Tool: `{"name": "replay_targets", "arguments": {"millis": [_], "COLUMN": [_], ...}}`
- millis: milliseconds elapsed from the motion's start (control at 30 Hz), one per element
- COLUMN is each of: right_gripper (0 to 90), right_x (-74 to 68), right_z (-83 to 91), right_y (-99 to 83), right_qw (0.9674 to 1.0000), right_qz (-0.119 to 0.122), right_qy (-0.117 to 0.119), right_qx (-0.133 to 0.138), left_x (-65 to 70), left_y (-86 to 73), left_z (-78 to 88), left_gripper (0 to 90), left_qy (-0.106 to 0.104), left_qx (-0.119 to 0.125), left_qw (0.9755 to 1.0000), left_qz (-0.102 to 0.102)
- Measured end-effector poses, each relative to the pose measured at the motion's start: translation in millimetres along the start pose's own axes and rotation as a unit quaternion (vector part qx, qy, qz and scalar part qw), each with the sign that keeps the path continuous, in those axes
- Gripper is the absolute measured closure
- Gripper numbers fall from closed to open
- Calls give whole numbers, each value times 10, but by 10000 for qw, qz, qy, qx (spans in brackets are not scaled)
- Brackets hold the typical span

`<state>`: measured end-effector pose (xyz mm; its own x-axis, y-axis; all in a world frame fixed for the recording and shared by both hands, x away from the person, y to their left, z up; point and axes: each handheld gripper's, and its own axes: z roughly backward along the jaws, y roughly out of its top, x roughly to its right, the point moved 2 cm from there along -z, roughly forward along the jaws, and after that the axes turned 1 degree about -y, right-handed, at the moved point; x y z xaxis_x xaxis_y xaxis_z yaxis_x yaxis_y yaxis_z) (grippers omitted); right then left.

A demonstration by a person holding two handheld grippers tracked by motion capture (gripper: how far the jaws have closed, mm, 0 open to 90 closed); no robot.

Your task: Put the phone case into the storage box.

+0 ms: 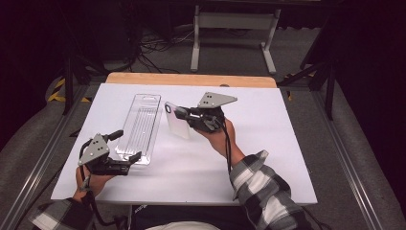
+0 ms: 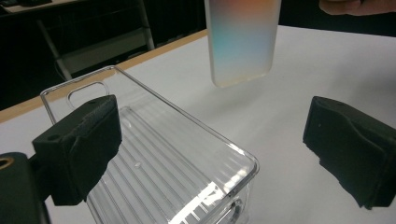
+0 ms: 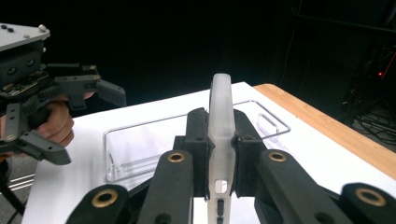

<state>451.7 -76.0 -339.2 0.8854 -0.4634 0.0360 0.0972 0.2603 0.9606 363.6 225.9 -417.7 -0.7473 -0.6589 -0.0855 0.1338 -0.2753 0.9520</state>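
Case (image 1: 176,120), frosted, is hanging just right of the clear tray (image 1: 140,127), clamped edge-on in the right gripper (image 1: 181,113). Left gripper (image 1: 128,146) is gaping around the tray's near end, not pressing. Unsteadied, the tray may skid across the tabletop (image 1: 249,143) when the case enters.

White-topped table (image 1: 268,143); clear plastic tray (image 1: 140,125) lying flat on it.

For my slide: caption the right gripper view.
Right tool clamps a frosted translucent phone case edge-on above the clear ribbed plastic tray.
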Motion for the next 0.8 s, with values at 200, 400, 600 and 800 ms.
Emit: {"name": "replay_targets", "arguments": {"millis": [200,400,600,800], "right_gripper": [807,807,807,807], "right_x": [71,170,279,355], "right_z": [-74,-187,-297,-449], "right_y": [47,148,298,441], "right_qw": [10000,9998,9996,9993], "right_qz": [63,115,166,204], "right_qy": [54,101,101,115], "right_qx": [30,90,217,280], "left_x": [4,3,-6,-10], "left_y": [-23,-59,-92,-122], "left_z": [11,-16,-14,4], "left_gripper": [53,54,50,48], "left_qy": [27,32,43,1], "left_qx": [-34,-42,-17,-19], "left_qw": [10000,10000,10000,10000], "left_qz": [-26,17,64,92]}}
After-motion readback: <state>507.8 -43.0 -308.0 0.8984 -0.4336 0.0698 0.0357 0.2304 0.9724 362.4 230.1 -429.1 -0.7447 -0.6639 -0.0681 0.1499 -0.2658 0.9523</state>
